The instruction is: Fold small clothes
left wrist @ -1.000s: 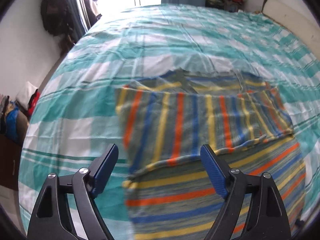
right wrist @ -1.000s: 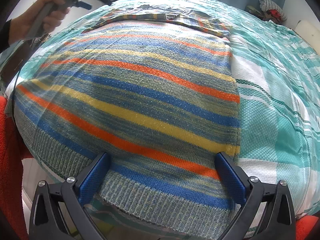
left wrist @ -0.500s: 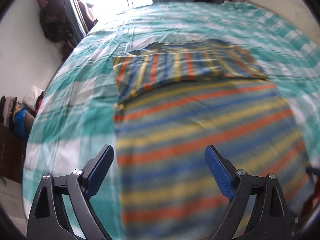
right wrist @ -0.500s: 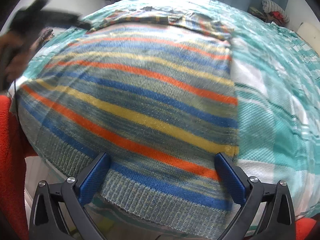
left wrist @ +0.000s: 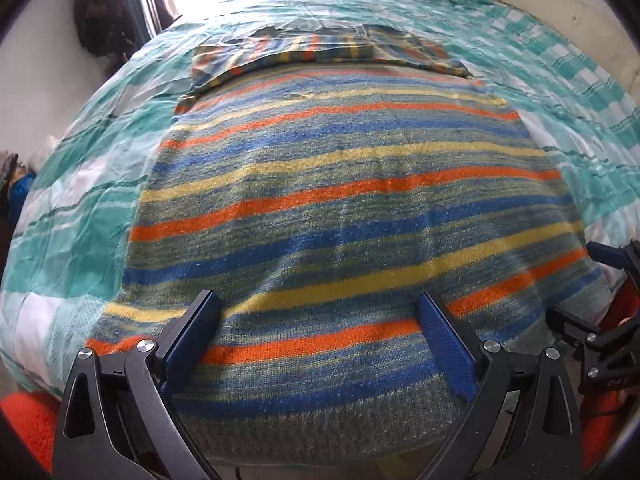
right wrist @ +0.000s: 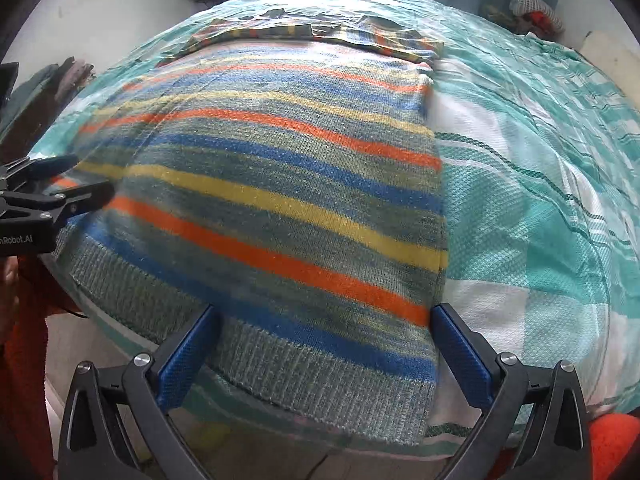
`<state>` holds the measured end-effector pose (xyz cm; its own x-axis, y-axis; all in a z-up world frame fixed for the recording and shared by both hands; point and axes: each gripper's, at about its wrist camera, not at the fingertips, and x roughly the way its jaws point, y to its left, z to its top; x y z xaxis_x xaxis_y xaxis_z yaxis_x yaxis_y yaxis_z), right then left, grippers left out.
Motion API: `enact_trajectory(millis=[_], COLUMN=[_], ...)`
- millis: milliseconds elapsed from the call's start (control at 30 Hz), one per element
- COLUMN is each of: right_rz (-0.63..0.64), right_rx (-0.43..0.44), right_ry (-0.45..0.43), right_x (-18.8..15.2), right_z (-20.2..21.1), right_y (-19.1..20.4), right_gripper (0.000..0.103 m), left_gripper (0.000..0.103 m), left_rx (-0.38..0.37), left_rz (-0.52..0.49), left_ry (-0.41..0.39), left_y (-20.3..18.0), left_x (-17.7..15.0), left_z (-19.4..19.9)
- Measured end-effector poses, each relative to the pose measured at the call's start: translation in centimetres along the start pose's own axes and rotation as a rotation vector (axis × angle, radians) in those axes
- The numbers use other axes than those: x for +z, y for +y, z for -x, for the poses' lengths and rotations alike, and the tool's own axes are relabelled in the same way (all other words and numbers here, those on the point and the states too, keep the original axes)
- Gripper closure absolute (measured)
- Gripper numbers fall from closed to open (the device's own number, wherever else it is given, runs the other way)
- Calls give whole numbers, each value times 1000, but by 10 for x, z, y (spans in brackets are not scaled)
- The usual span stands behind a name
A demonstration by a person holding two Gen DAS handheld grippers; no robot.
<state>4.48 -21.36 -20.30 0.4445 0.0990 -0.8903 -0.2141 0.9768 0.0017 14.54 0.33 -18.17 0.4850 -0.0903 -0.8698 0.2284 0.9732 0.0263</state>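
Left wrist view: my left gripper (left wrist: 318, 322) has swung back from the far end of the striped sweater (left wrist: 344, 216) to its near hem, which now fills the lower middle of the frame. A second ago this view looked at the folded-in sleeves (left wrist: 320, 54); now they sit small in the upper middle, lying across the top of the body. The jaws have just been opening further and stand wide, straddling the ribbed hem (left wrist: 320, 416) with nothing pinched between them. At the right edge I catch my right gripper (left wrist: 600, 300), side on.

Right wrist view: my right gripper (right wrist: 326, 344) has scarcely shifted. It hangs over the sweater's near right corner at the bottom of the frame, jaws wide, the hem (right wrist: 248, 364) between the pads but not pressed. My left gripper (right wrist: 60, 184) shows at the left edge, where half a second ago it was a blur higher up. The sweater lies flat on the green checked bed sheet (right wrist: 520, 200), close to the bed's near edge.

With both sleeves in and both grippers at the hem, I judge the next step is to take the two bottom corners and carry them up to the collar.
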Motion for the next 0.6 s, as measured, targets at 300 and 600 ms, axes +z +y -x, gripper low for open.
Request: enact_trajectory(millis=[300,600], right_rz=[4,10], right_rx=[3,0], right_ry=[-39,-44], right_x=[-8,-5], right_z=[-3,-5], right_y=[-1,3], right_gripper=[0,0], left_gripper=[0,0], left_rx=[8,6], left_rz=[14,11], left_ry=[-29,-42], left_y=[0,1], left_x=[-9,-12], left_z=[-7,-6])
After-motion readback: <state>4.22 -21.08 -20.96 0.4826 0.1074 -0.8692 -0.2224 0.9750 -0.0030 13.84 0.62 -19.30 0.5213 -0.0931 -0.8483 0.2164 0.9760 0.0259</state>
